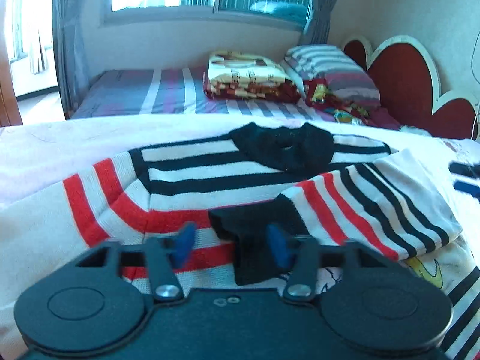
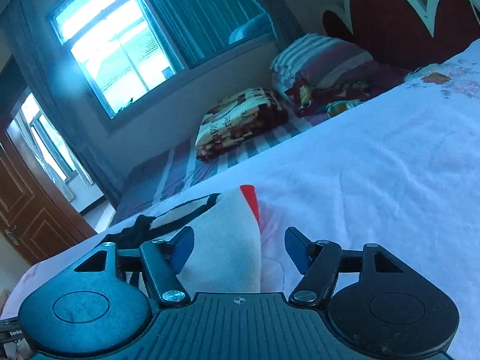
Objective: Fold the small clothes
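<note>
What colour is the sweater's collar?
Black; the sweater has a black collar, clearest in the left wrist view.

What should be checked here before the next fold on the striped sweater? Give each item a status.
1. Left gripper released: ok, its blue pads stand apart with the black cuff loose between them.
2. Right gripper released: ok, jaws wide, white knit under them, not pinched.
3. Striped sweater lying flat on the white blanket: ok for the body; front hem hidden by the gripper.
4. Right sleeve folded across the body: ok.
5. Other sleeve folded in: not ok, it lies spread outward.
6. Second garment clear of the sweater: not ok, the sweater overlaps it.
</note>
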Available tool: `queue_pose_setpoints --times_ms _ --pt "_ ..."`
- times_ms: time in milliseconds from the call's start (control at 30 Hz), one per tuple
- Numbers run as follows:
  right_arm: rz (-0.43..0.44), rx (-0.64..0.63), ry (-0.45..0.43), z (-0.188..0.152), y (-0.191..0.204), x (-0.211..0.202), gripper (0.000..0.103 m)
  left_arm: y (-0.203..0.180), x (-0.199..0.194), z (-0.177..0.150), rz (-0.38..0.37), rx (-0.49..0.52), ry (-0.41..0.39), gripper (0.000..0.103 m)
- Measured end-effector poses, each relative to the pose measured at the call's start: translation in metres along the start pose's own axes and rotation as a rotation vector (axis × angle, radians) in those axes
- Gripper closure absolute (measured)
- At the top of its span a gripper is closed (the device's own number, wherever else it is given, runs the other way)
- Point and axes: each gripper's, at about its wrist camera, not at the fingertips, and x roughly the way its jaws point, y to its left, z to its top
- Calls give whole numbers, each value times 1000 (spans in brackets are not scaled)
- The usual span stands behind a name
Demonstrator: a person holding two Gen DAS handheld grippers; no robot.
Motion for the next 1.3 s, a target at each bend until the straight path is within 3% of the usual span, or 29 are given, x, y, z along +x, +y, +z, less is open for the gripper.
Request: queue_pose_setpoints --times_ms 33,67,167,200,267,367,500,567,633,667,733,867,967,1000,1100,1133,1167,1200,1233,1300 --pt "4 2 17 5 -1 11 51 0 5 2 1 -7 10 66" --pt "-1 5 32 9 -2 23 57 1 10 5 5 -17 20 67" --pt "-1 24 73 20 -9 50 57 1 22 8 6 -52 37 71" --pt "3 23 91 21 -12 58 57 0 23 8 17 -46 33 79" --pt "-31 -31 141 20 -12 70 93 -4 24 9 16 -35 20 97" --pt "-85 -76 117 14 -13 67 93 -13 22 9 70 8 -27 97" --pt "-112 -127 118 9 -11 68 93 -21 31 4 135 73 -5 96" --pt "-133 -145 107 12 -4 57 93 -25 26 8 171 92 -6 83" --pt "-100 -184 54 14 6 37 93 -25 4 12 228 76 -90 55" --pt "-60 -205 54 12 13 30 92 -28 -7 14 232 75 -140 51" --pt "-29 -267 80 -1 29 24 93 -41 -16 18 173 45 -167 53" --pt "-42 -353 129 -32 50 30 92 -102 8 12 59 172 -113 55" --pt "-82 -397 135 -46 49 36 93 -115 45 1 50 152 23 52" --pt "-89 -392 142 -46 49 34 92 -114 45 -3 46 145 -19 50" --pt "-82 -359 95 -40 46 16 92 -110 31 1 64 115 -35 55" --pt "-78 -357 94 -42 45 11 91 -109 22 -1 72 119 -72 53" --pt "-97 -365 123 -46 44 14 74 -107 24 -2 80 116 -46 53" --pt "-111 -378 171 -51 43 21 61 -103 37 -4 68 96 33 51" --pt "-118 -404 185 -58 44 24 44 -100 37 -6 52 98 6 49" --pt "-128 -413 152 -60 48 17 43 -96 33 -2 49 86 8 53"
